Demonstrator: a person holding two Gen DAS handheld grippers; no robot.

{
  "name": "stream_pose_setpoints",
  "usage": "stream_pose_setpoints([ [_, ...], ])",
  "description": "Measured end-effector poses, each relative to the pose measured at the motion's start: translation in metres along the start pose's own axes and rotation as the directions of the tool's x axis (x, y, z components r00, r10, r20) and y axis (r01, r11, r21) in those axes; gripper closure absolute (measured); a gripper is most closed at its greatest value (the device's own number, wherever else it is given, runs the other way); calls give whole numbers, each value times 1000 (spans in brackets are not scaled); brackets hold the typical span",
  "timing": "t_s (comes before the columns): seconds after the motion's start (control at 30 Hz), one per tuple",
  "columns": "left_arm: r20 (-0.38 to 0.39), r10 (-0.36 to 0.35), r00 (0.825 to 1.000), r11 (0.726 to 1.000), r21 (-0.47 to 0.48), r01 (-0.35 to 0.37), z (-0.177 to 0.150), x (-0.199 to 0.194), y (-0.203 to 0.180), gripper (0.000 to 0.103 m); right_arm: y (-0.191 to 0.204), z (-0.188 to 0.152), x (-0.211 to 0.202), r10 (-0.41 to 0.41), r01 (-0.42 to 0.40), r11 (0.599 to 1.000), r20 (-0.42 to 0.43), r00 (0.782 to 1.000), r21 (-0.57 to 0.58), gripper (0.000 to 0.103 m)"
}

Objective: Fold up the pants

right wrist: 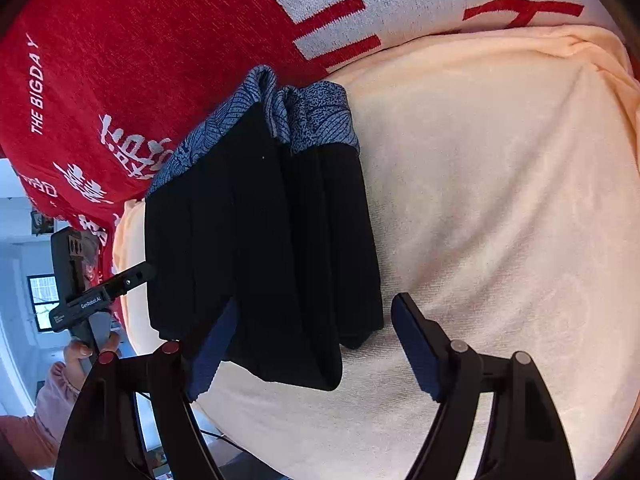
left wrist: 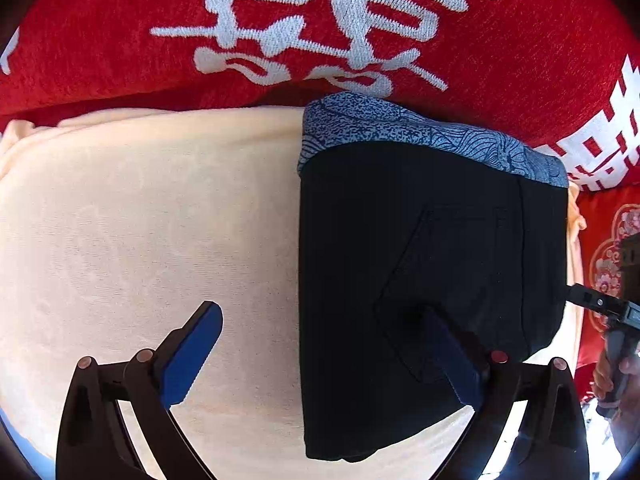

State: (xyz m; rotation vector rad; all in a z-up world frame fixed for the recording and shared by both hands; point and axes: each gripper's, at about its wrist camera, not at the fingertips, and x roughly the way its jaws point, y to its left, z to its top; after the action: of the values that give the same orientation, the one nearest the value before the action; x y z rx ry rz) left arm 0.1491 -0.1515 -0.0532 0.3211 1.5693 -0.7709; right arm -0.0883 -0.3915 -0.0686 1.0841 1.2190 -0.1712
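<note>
A: Where are the pants now?

B: Folded into a compact black block with a blue patterned waistband at the far end. They lie on a peach towel, close to its edge, with a red blanket behind.

A: And the hand-held grippers?

B: Both gape, holding nothing. The left hand-held gripper has one finger over bare towel and the other over the black cloth; whether that one touches, I can't tell. The right hand-held gripper straddles the near end of the block, pads clear of it.

A: So which step is this?

B: I'd judge the folding is essentially done and this is the let-go, or a last tidy. The block looks square in the left view.

A: Anything left to do?

B: Perhaps. The right view shows the layers at the near end stepped, one fold sticking out past the other. If a neater stack is wanted, the next move calls for pressing or nudging that end flush without dragging the top layer.

A: Doesn't the left view show that?

B: No. From there you see only the flat top, with a pocket seam and the waistband. The right view gives the stacked edges and the waistband bunched in two humps.

A: Do they see each other?

B: Yes. Each catches the other device at the frame edge, with fingers around the handle; the right view also shows a pink sleeve.
</note>
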Motion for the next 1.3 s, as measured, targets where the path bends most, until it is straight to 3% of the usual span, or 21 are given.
stream_pose_setpoints([
  [0.13, -46, -91, 995, 996, 2, 91, 6, 13, 10, 2, -17, 10, 5, 80, -80, 996, -10, 997, 34, 20],
  [0.37, -64, -157, 986, 983, 81, 162, 20, 34, 6, 1, -27, 23, 28, 233, -233, 972, -72, 970, 11, 18],
  [0.63, -62, -232, 971, 964, 122, 238, 29, 47, 5, 0, -13, 40, 49, 268, -275, 960, -109, 957, -60, 14],
  [0.83, -52, -295, 954, 949, 100, 299, 22, 47, 14, 0, -13, 40, 52, 286, -288, 958, -114, 952, -7, 11],
  [0.9, -41, -262, 964, 961, 84, 265, 20, 41, 12, 0, -17, 42, 47, 263, -263, 965, -115, 958, 13, 14],
  [0.97, -13, -255, 967, 961, 104, 255, 15, 33, 1, 16, -21, 36, 38, 222, -223, 975, -116, 968, 1, 30],
  [1.13, 52, -205, 977, 973, 121, 197, 4, 6, -12, 38, -18, 28, 18, 278, -277, 961, -83, 957, 24, 52],
  [1.3, 87, -198, 976, 976, 107, 188, -12, -26, -15, 40, -8, 10, -1, 341, -340, 940, -75, 937, 24, 56],
])
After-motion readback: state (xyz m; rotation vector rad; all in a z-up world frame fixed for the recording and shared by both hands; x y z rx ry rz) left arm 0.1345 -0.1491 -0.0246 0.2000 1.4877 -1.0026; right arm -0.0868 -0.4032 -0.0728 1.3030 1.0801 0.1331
